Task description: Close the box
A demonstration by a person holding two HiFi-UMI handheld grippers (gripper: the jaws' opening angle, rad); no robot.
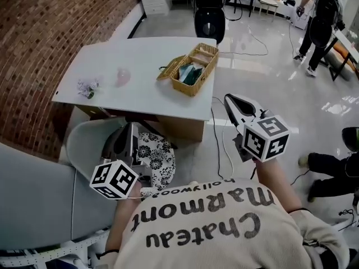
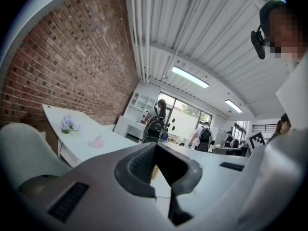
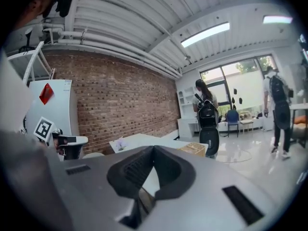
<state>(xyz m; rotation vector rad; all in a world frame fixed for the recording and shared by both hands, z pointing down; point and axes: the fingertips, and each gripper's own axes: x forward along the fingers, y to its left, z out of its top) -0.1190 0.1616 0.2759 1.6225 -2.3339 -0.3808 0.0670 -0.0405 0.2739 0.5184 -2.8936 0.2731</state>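
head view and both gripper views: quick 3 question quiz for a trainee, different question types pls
1. True or false: the wicker box on the white table has its lid shut.
2. What is between the jaws of the left gripper?
A. nothing, they are together
B. a flower
C. the box's lid
3. In the head view, which gripper is nearer the box: the left one or the right gripper?

Key: 1 false, the lid stands open; 2 A; 3 the right gripper.
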